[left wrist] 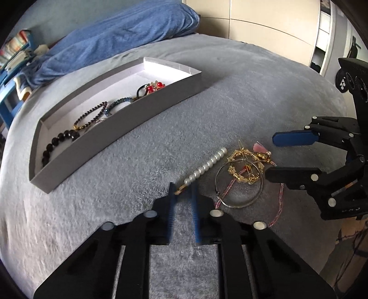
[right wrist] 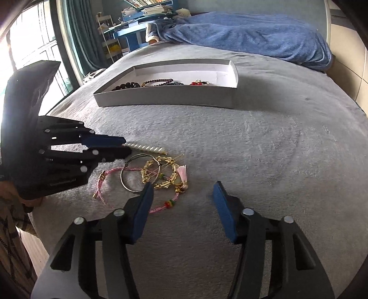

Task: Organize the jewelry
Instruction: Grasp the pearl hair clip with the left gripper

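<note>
On the grey bedspread [left wrist: 230,96], the shallow white tray [left wrist: 119,135] at upper left already holds beaded bracelets, while the stiff, slippery pearl clip [left wrist: 207,169] lies at centre, left gripper [left wrist: 184,191] clenched on its gold end, right gripper [right wrist: 181,195] released.

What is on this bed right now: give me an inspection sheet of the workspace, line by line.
Surface: grey blanket over a bed.
Job's things: white tray holds dark bead bracelets and a red piece; pearl clip, silver bangle, gold bracelet and pink cord lie outside it.
Clutter: blue towel.
Grippers: left tool shut on the pearl clip's end; right tool open, empty, beside the pile.
Cables: nothing seen.
Surroundings: blue desk with books, window with curtain.
</note>
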### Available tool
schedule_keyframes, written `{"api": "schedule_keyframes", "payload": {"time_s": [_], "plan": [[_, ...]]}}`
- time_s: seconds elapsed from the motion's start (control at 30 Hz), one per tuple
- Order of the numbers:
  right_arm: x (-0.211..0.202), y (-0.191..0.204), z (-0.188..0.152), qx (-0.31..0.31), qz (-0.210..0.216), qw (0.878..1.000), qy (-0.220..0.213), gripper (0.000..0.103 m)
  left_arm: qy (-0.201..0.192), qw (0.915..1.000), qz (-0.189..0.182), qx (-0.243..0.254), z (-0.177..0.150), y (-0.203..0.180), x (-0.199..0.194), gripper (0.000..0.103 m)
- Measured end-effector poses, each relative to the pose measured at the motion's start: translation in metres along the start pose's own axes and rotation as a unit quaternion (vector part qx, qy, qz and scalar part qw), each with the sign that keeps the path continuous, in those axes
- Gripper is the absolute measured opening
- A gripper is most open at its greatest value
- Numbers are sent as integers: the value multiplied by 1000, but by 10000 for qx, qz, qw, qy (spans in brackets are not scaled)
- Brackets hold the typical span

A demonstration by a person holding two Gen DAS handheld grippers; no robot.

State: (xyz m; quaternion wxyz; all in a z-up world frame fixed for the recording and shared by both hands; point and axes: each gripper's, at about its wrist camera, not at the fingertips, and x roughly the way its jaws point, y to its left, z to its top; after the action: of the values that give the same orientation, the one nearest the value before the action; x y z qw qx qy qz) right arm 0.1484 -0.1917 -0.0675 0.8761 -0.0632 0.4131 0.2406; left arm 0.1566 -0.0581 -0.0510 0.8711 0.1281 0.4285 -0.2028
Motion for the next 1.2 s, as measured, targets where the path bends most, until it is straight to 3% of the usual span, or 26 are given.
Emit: {"api": "schedule_keyframes", "payload": {"time_s": [0.1, 0.23, 0.37, 0.57, 0.63, 0.83, 1.2], "plan": [[1, -1, 1, 21, -71, 10000, 3, 34, -14, 9999, 105, -89, 0, 5, -2, 5], [-1, -4, 7, 140, -97, 9998, -107, 33, -11, 9993, 242, -293, -2, 17, -6, 5], [-6, 4, 14, 152, 161, 9994, -263, 33, 37, 9986, 257, -457, -7, 28, -9, 5], [3, 29, 15, -168, 329, 9993, -99, 34, 124, 9984, 229, -506, -19, 32, -15, 8], [9, 35, 14, -259, 309, 9992, -12, 37, 95, 9982, 262, -527, -22, 33, -18, 18], [16, 42, 14, -378, 243, 9990, 79, 45, 13, 9973, 282, -677, -19, 41, -22, 31], [19, 49, 13, -544, 245, 9982, 113, 55, 114, 9985, 262, -467, -2, 36, 2, 35]]}}
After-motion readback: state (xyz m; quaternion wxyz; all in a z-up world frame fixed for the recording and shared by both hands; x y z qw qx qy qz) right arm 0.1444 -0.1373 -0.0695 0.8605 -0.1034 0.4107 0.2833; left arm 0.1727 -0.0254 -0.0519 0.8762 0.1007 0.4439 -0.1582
